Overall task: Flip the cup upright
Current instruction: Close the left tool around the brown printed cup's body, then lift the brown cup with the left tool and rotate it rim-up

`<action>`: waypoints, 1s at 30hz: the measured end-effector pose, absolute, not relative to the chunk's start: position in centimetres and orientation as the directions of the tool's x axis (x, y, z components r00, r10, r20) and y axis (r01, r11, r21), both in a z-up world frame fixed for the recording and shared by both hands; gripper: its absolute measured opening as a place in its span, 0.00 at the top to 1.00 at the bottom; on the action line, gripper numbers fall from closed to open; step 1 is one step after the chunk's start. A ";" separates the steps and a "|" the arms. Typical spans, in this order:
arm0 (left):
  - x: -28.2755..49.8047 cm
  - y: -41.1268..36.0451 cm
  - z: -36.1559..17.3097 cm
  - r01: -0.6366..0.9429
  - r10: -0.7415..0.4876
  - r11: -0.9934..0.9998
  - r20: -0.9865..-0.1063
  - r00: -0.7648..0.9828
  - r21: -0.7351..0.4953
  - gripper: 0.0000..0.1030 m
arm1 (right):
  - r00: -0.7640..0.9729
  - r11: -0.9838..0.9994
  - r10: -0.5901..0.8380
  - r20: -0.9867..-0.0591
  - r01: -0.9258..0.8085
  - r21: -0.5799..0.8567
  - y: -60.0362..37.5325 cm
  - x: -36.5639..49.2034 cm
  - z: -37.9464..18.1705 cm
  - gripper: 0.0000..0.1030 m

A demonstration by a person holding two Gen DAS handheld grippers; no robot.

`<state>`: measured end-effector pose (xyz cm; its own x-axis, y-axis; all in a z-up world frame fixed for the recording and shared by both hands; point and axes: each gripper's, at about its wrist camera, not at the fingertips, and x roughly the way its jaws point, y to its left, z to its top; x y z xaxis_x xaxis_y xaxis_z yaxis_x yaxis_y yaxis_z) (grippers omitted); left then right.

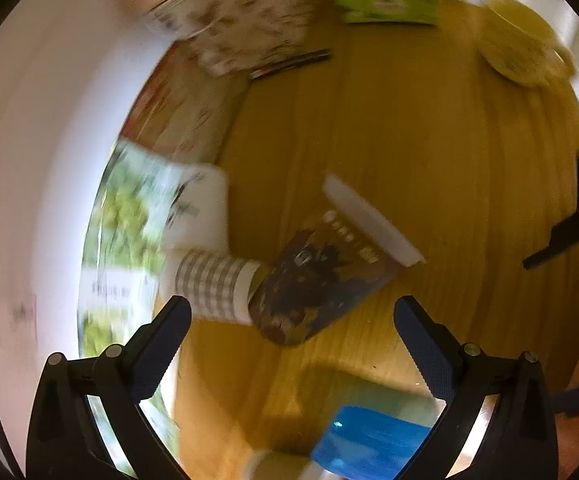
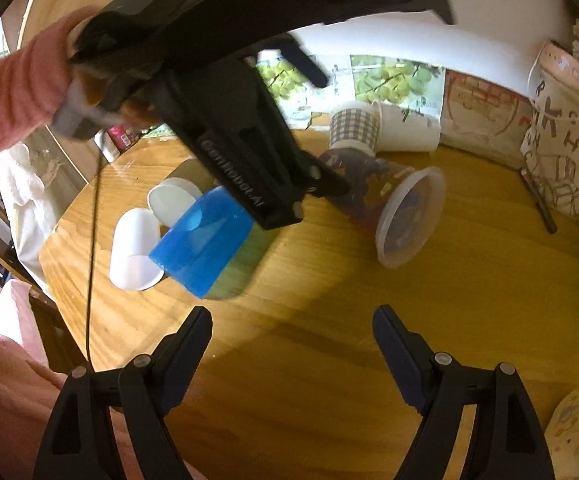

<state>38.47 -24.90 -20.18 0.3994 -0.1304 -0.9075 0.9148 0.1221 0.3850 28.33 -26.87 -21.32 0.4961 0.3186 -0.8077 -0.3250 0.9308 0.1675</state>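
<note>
Both claws gape wide with nothing between their fingers: the left claw [image 1: 291, 314] hangs just above a dark printed cup [image 1: 321, 276] lying on its side on the wooden surface [image 1: 449, 152], and the right claw [image 2: 291, 320] faces it from farther off. A checked cup [image 2: 353, 128] touches its base.

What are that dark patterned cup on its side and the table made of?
The dark patterned cup looks like thin plastic: its translucent rim lets light through, though the printed body could be a paper sleeve. The table seems varnished wood, with visible grain and a slight sheen.
</note>
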 end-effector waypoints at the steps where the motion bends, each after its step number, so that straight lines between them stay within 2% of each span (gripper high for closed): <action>1: 38.2 -25.2 -20.4 0.921 -0.140 0.072 -0.910 0.390 0.384 0.01 | 0.493 0.930 0.322 -0.809 -0.326 0.171 -26.8 28.2 -21.4 0.19; 12: 36.8 -26.5 -23.8 0.859 -0.131 -0.334 -0.922 0.365 0.387 0.02 | 0.492 0.933 0.326 -0.807 -0.303 0.193 -27.3 27.6 -22.2 0.19; 20: 37.7 -27.2 -24.8 0.866 -0.166 -0.389 -0.949 0.269 0.313 0.02 | 0.489 0.934 0.336 -0.805 -0.285 0.217 -28.0 27.3 -22.6 0.19; 21: 37.7 -27.3 -24.9 0.865 -0.164 -0.397 -0.951 0.262 0.307 0.03 | 0.489 0.933 0.339 -0.804 -0.285 0.220 -28.0 27.2 -22.6 0.19; 24: 37.9 -27.7 -25.8 0.862 -0.127 -0.432 -0.964 0.231 0.264 0.18 | 0.488 0.932 0.344 -0.802 -0.279 0.231 -28.2 27.2 -22.7 0.19; 27: 38.1 -28.0 -26.6 0.859 -0.098 -0.451 -0.970 0.222 0.242 0.24 | 0.488 0.933 0.345 -0.802 -0.273 0.235 -28.4 27.2 -22.9 0.19; 30: 38.3 -28.3 -27.0 0.859 -0.093 -0.450 -0.970 0.227 0.244 0.26 | 0.489 0.935 0.341 -0.803 -0.265 0.236 -28.6 27.1 -23.0 0.19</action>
